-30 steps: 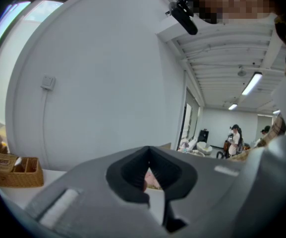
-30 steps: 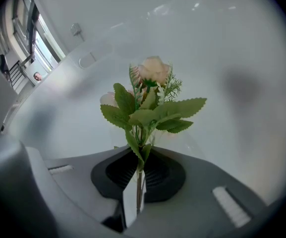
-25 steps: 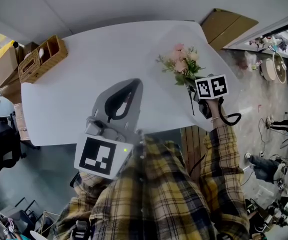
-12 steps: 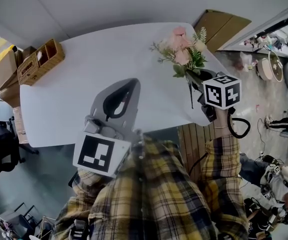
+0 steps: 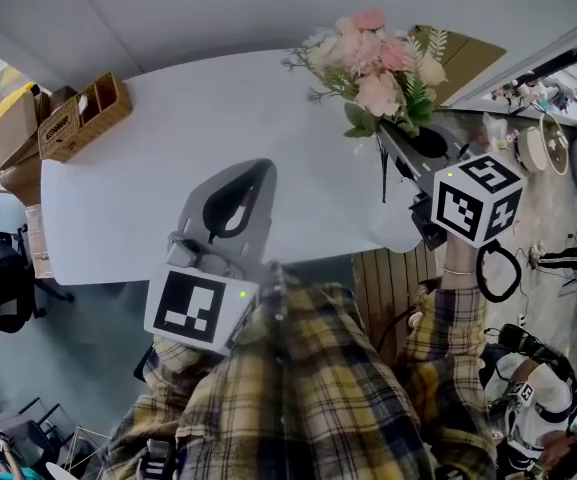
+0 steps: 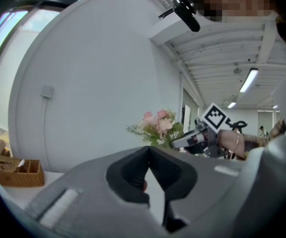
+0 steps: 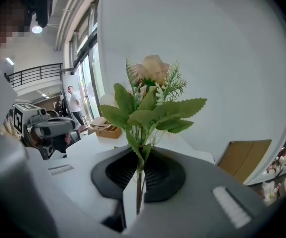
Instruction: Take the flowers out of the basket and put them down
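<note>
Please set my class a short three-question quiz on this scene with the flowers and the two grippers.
1. Which gripper holds the flowers by the stem?
2. True or false: the flowers lie flat on the table.
3. The left gripper holds: A a flower stem; B a leaf; C nothing.

Key: 1 the right gripper; 2 false, they are held up above it; 3 C.

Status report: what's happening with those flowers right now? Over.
Right gripper shut on flowers by the stem, held above table. Left gripper shut, empty. Basket at far corner.
</note>
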Demonstrator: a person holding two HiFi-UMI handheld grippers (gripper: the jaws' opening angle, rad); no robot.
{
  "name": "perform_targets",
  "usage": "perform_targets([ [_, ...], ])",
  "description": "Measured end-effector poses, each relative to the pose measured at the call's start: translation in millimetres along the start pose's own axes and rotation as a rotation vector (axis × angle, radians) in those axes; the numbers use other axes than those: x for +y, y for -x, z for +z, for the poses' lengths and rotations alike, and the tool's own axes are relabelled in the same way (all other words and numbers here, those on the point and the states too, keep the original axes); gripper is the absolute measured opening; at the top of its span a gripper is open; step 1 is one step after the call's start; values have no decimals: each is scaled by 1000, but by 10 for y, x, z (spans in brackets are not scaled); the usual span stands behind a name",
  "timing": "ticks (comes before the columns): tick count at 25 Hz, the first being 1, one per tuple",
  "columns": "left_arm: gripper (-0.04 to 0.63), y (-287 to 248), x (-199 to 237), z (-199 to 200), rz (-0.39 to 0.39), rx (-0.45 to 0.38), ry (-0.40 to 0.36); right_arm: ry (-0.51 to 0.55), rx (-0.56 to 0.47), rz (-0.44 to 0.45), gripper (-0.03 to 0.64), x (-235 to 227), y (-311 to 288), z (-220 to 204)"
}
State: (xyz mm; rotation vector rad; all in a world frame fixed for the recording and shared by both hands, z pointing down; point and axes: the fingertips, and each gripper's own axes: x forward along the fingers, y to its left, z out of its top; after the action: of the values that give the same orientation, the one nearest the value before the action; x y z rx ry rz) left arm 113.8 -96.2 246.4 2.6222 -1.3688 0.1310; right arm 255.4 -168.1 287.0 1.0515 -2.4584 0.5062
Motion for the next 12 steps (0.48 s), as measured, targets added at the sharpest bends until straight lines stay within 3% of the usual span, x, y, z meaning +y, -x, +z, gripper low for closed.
perform_targets([
  [7,2,117,86,11,42,-11,2,62,-69,81,25,387,-27,344],
  [12,1,265,342,-5,96,-17,17,117,-56,169,25,776,-298,462],
])
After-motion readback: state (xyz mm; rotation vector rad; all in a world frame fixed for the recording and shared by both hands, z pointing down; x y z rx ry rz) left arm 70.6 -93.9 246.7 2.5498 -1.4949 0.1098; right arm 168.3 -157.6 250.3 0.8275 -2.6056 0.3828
